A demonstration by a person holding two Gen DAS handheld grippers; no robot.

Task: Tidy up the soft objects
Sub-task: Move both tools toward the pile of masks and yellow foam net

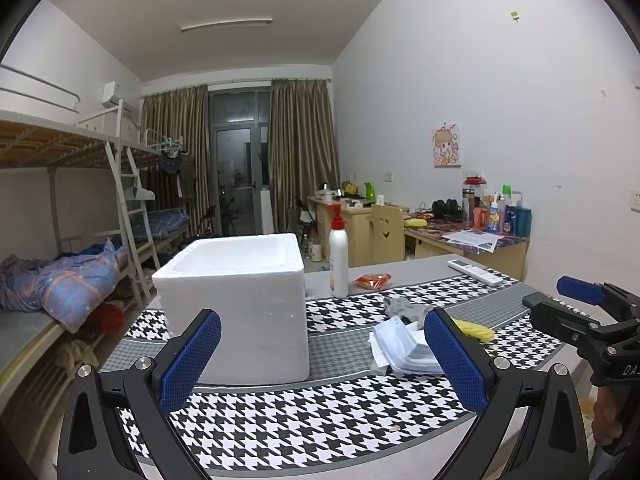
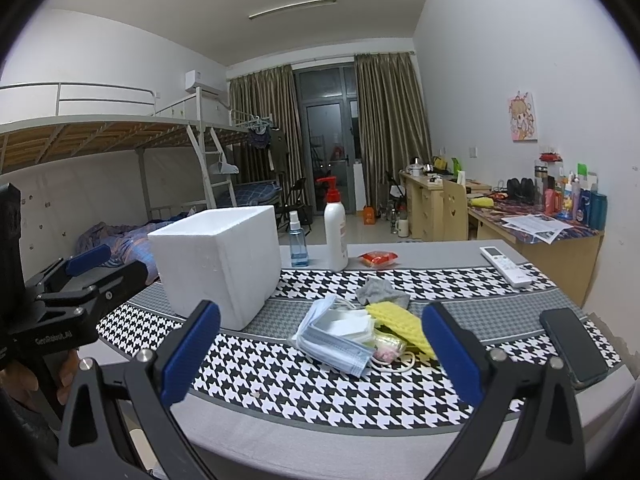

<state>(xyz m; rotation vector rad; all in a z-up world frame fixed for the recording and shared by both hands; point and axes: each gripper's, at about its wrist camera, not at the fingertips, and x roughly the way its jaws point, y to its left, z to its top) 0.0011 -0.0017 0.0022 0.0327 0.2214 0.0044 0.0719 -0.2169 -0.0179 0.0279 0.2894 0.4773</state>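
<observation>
Above a houndstooth-covered table (image 2: 280, 380), we hold the left gripper (image 1: 322, 356) and right gripper (image 2: 320, 354) spread wide, both empty. The soft objects, blue face masks (image 2: 336, 344), a yellow cloth (image 2: 400, 320) and a grey sock (image 2: 378, 290), lie heaped beside the white foam box (image 2: 224, 264).

A pump bottle (image 2: 335, 236), spray bottle (image 2: 299, 246), remote (image 2: 506, 266) and phone (image 2: 573, 346) lie on the table (image 2: 320, 432).
</observation>
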